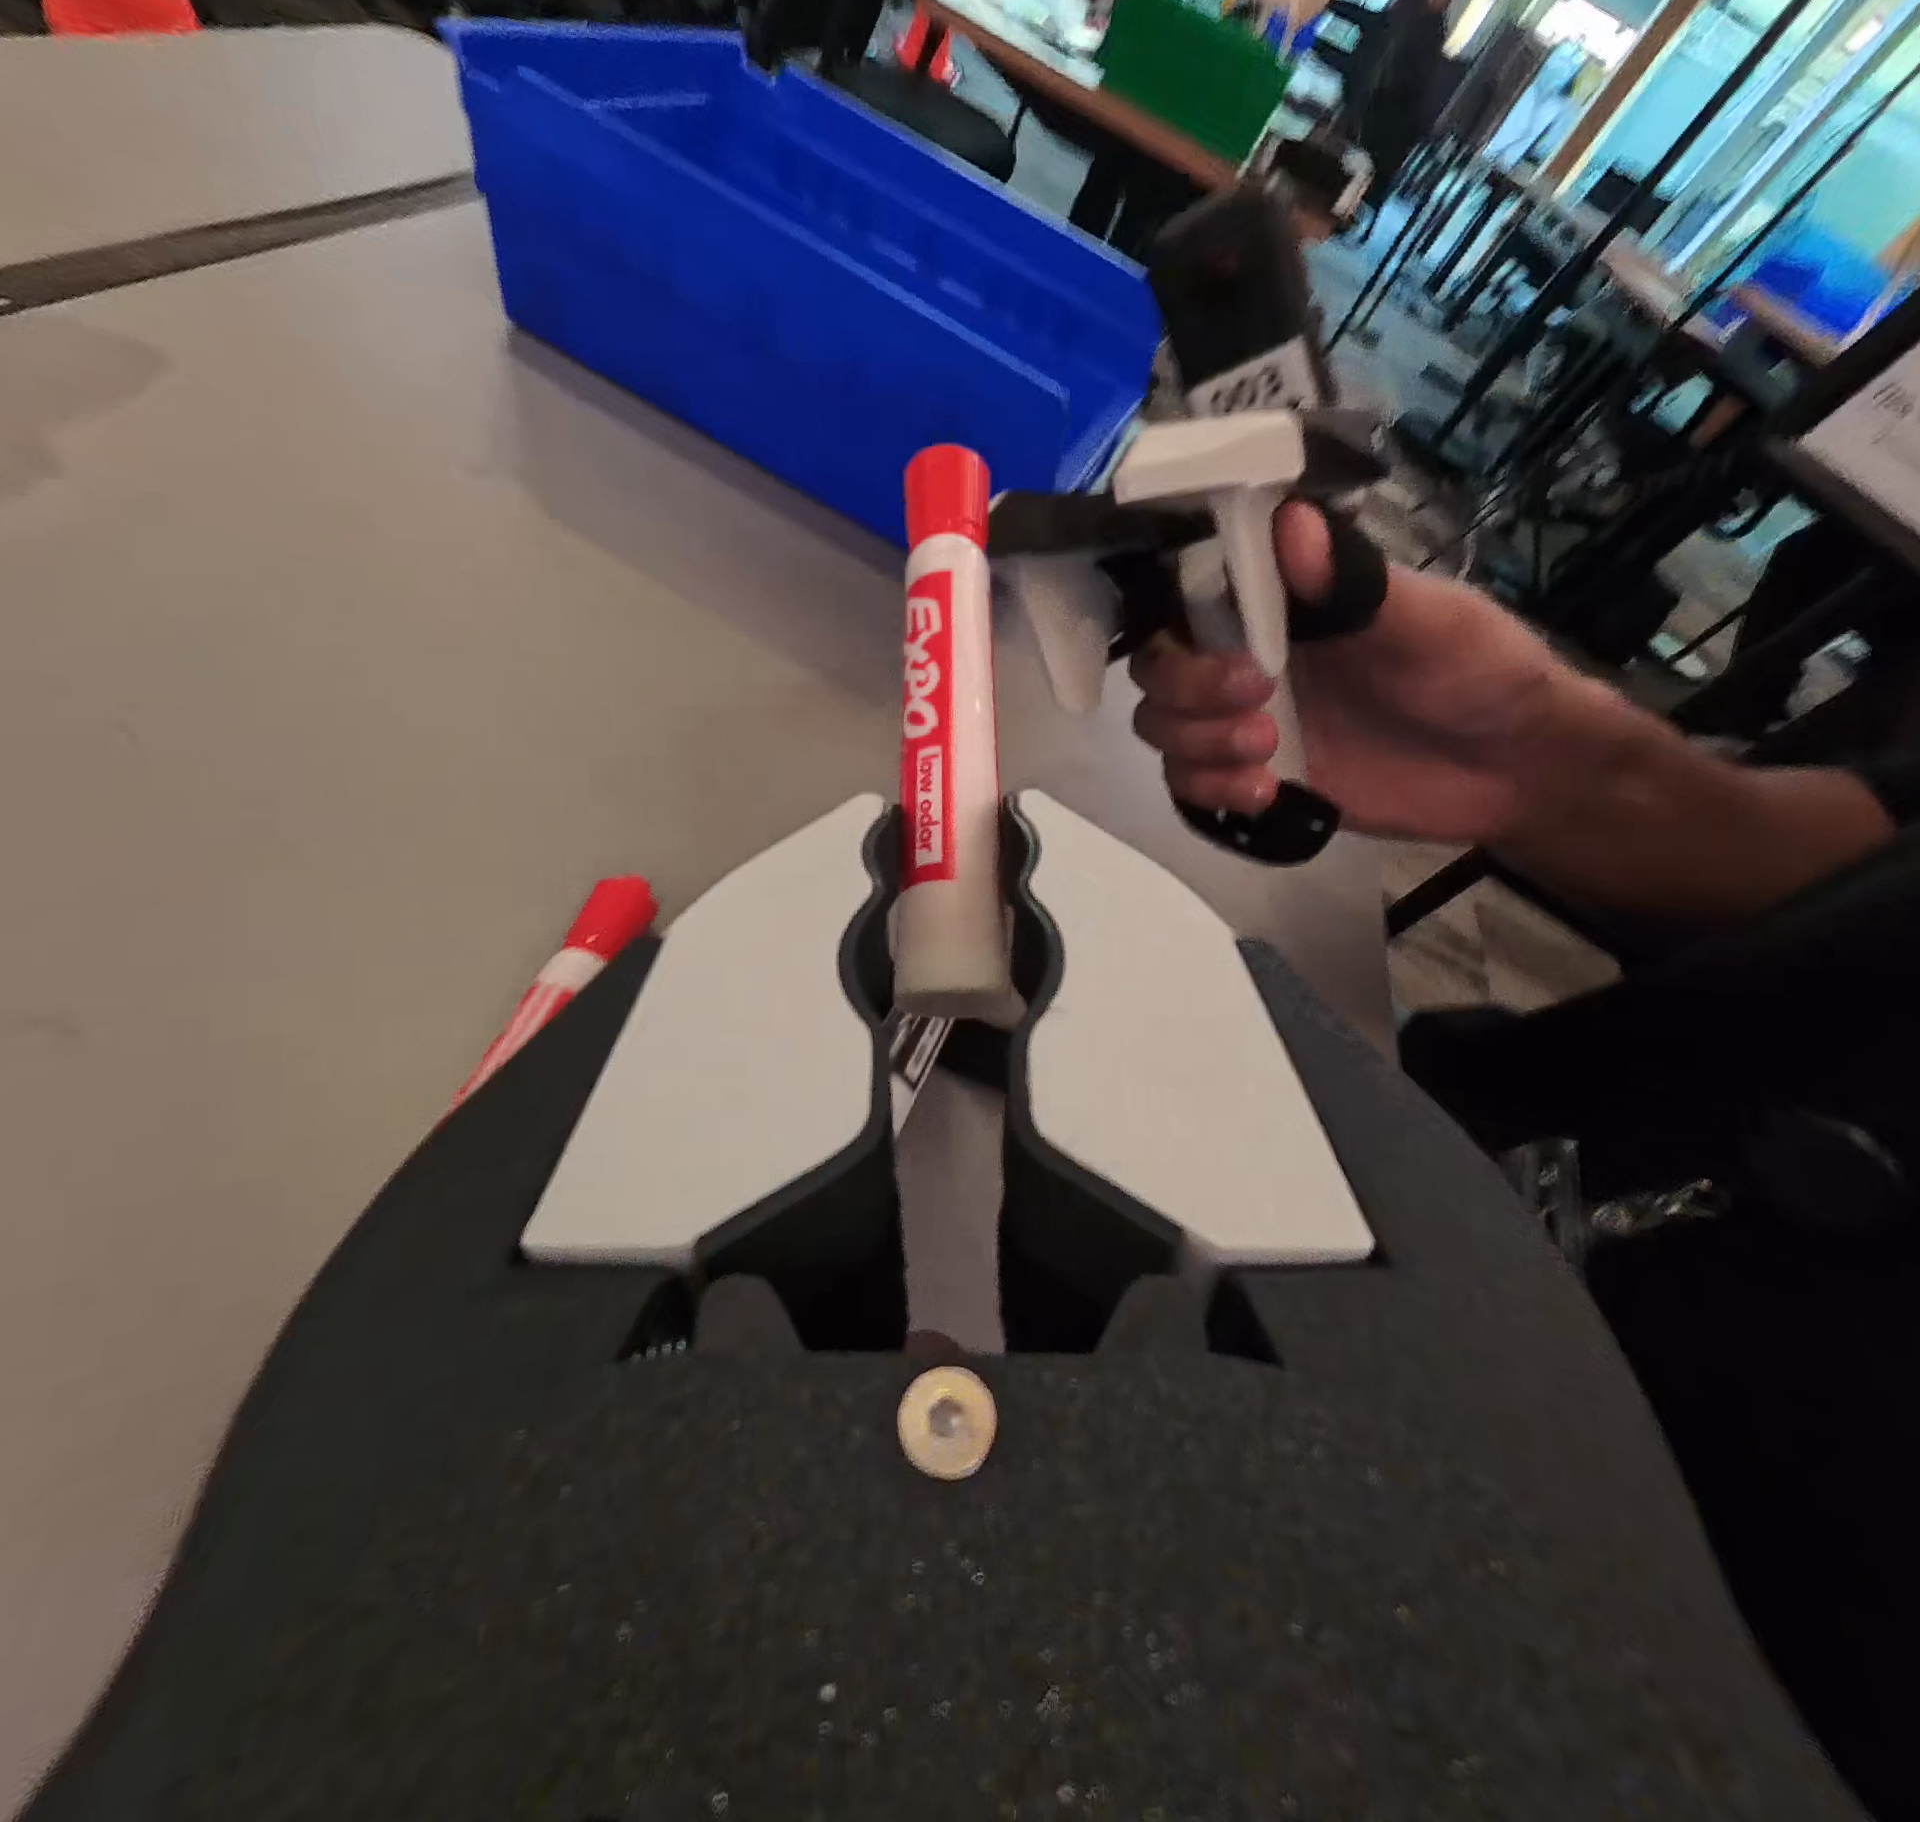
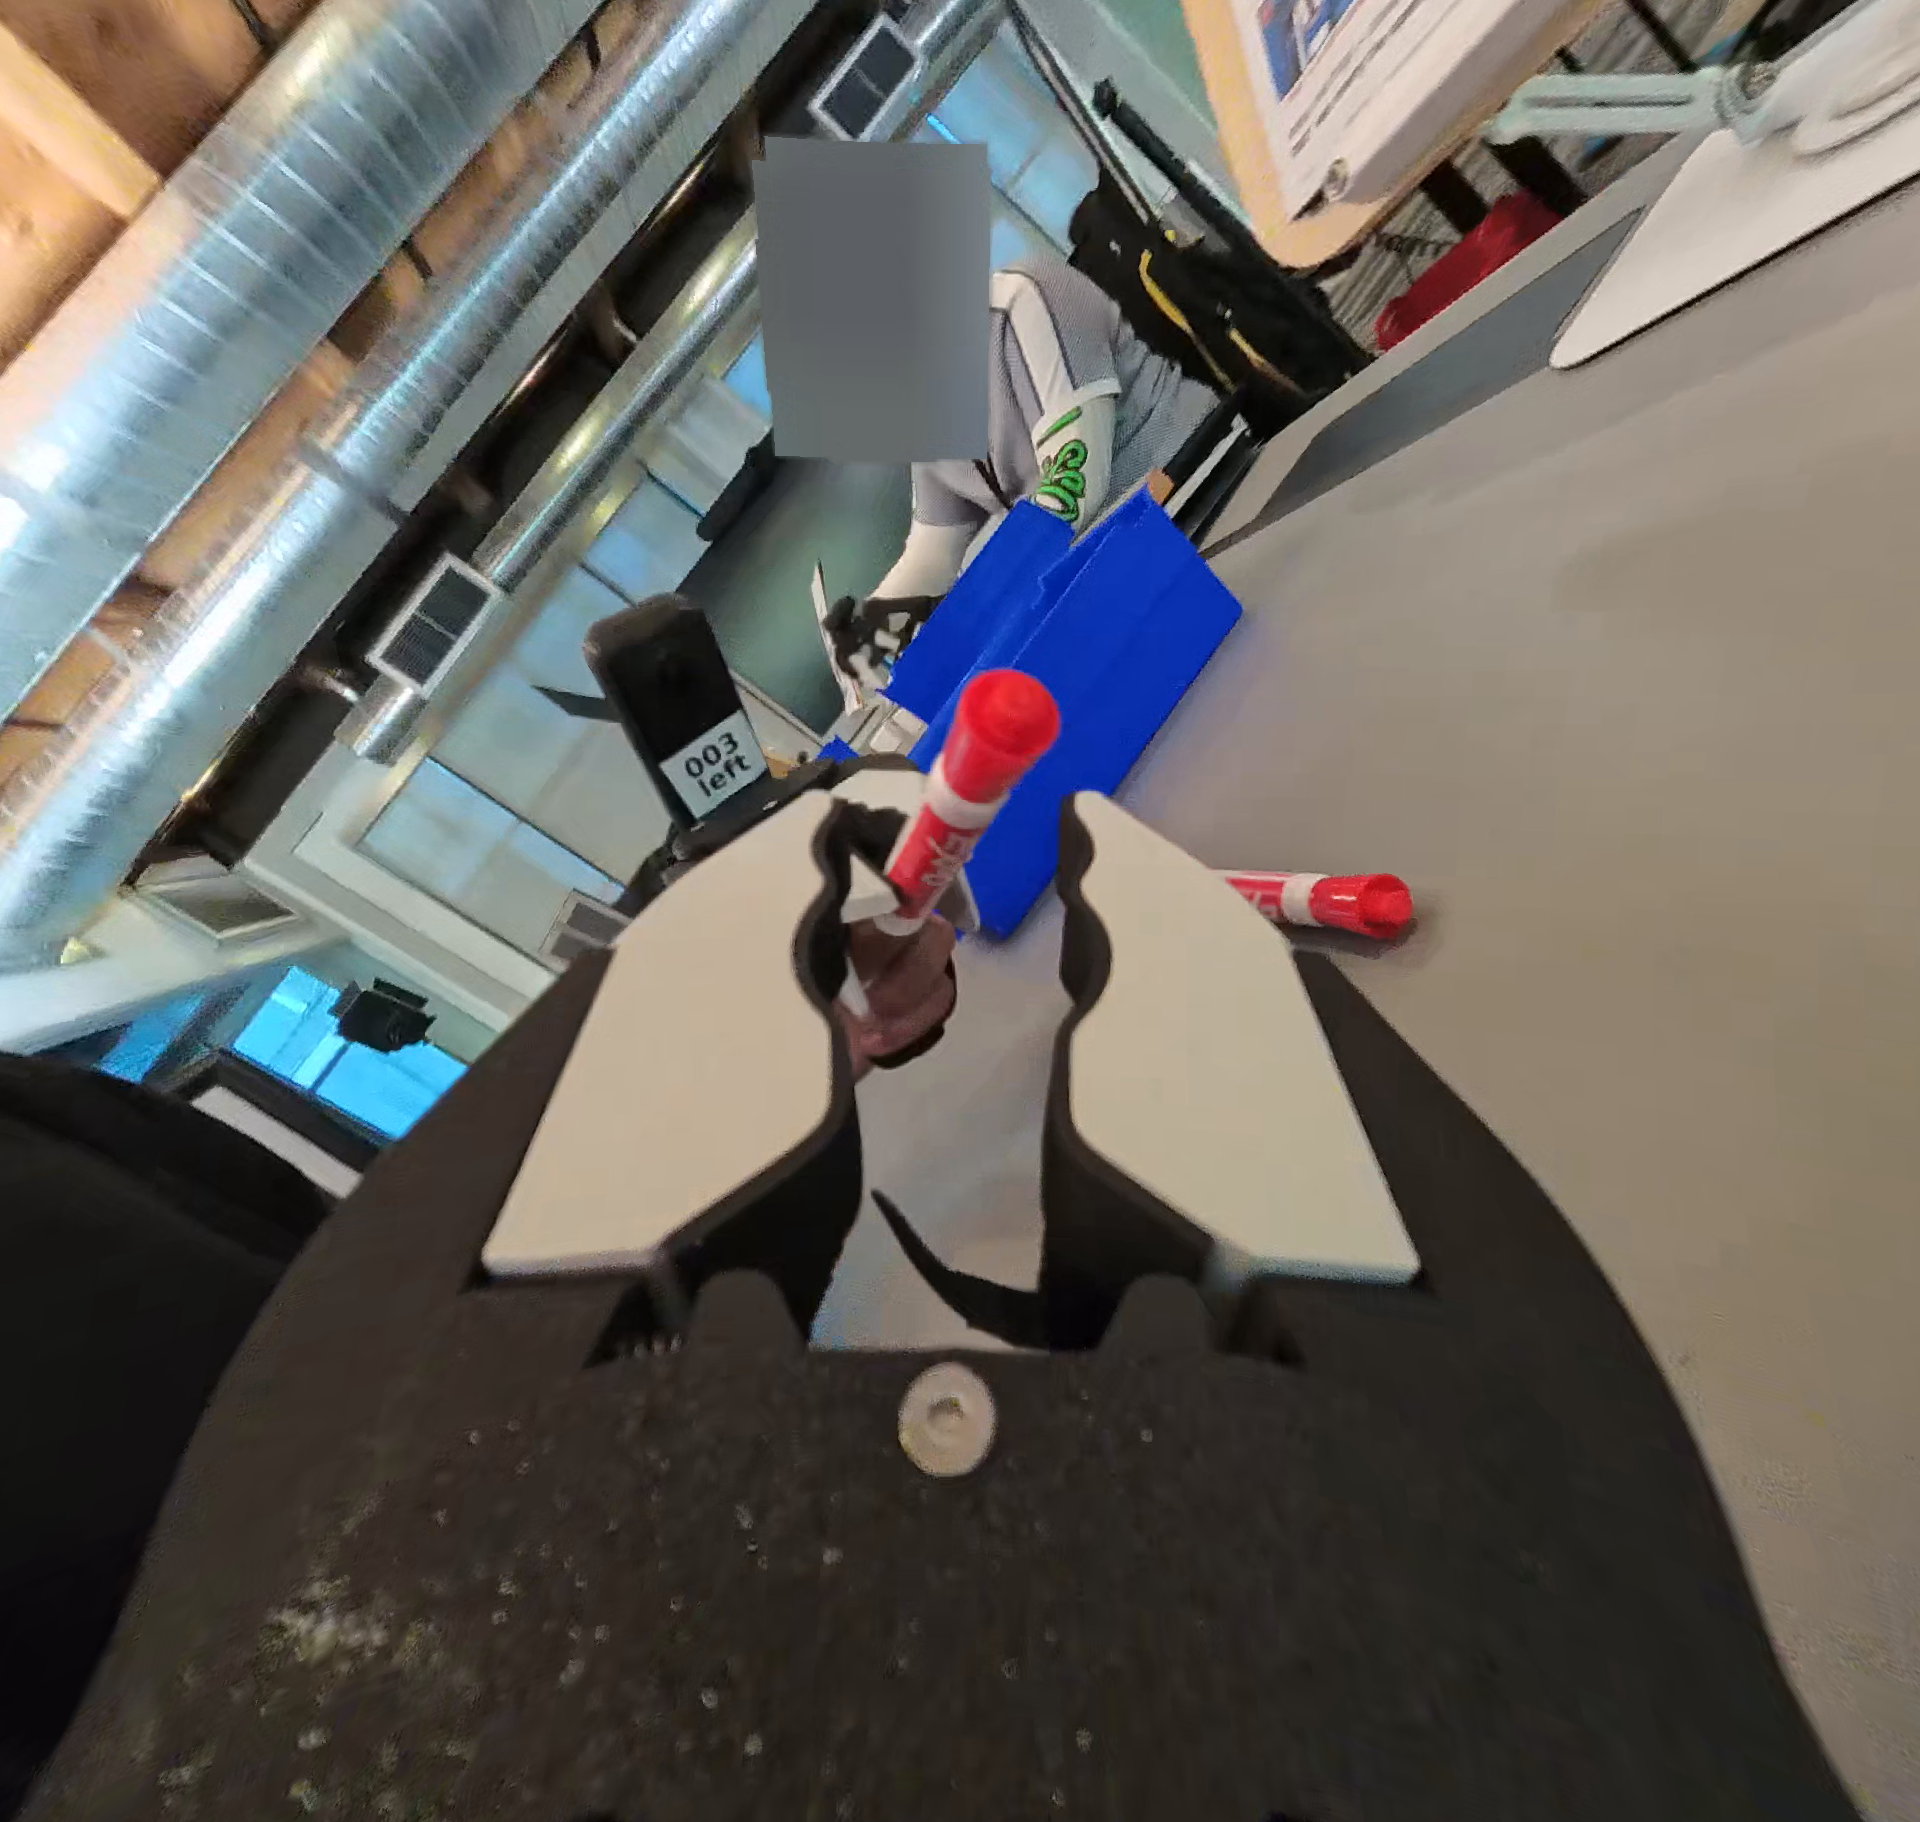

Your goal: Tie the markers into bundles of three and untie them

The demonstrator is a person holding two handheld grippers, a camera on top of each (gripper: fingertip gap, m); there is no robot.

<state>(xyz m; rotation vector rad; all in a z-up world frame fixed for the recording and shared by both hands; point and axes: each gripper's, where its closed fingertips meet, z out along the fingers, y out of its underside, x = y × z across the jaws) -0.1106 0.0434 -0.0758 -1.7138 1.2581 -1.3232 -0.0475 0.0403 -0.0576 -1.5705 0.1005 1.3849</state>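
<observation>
My left gripper (image 1: 948, 816) is shut on a red-capped white marker (image 1: 948, 692) and holds it upright above the grey table, cap up. A second red marker (image 1: 592, 941) lies on the table to the left, partly hidden by the gripper body. My right gripper (image 2: 956, 816) is open and empty. It shows in the left wrist view (image 1: 1049, 577) just right of the held marker's cap, apart from it. The right wrist view shows the held marker (image 2: 977, 775) in the left gripper (image 2: 914, 899) beyond my open fingers. The lying marker (image 2: 1340, 902) is on the right.
A blue plastic bin (image 1: 790, 286) stands on the grey table (image 1: 312, 629) behind the markers; it also shows in the right wrist view (image 2: 1101, 650). A hand (image 1: 1434, 712) holds the right gripper past the table's right edge. A person in a grey shirt (image 2: 1049, 401) works beyond the bin. About 8 centimetres separates my left fingertips from my right.
</observation>
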